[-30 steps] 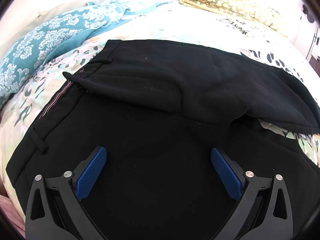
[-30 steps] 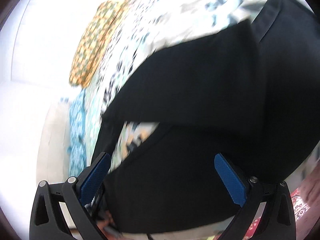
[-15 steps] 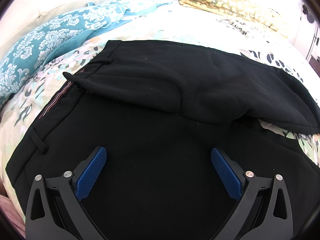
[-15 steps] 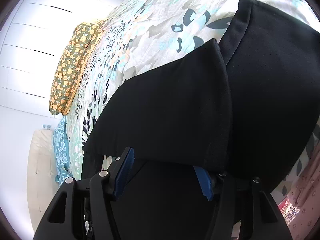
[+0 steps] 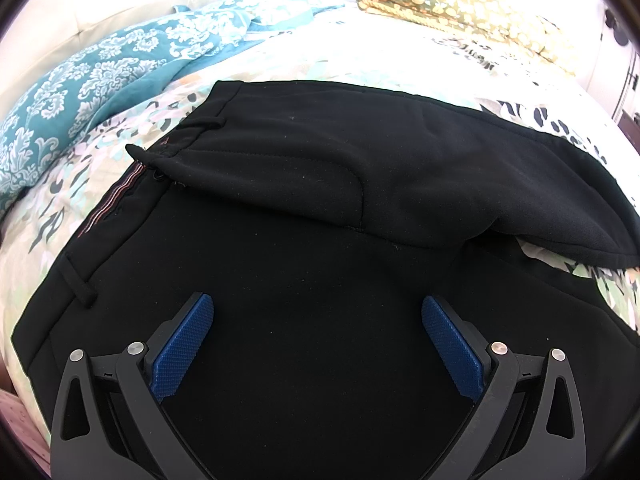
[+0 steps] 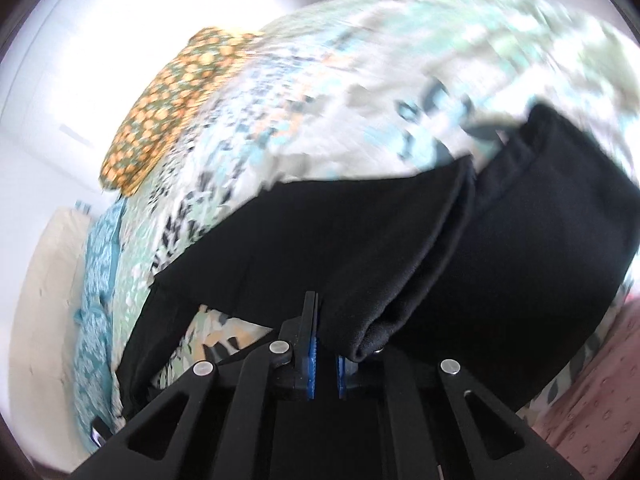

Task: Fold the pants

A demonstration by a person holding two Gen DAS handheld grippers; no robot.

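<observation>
**Right tongs pinch pant leg, left tongs wide**

Right tongs have just been closing, blue pads now nipping the black pants at a leg hem fold, cloth draped toward 1 o'clock. Left tongs gape wide over the seat of the pants, gripping nothing. Waistband at 10 o'clock. Beyond: floral bed, teal pillow at 10 o'clock, yellow pillow at 1 o'clock.

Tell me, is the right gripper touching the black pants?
Touching. In the right wrist view the right gripper has just closed, its blue pads pinching the black pants fabric.
</observation>
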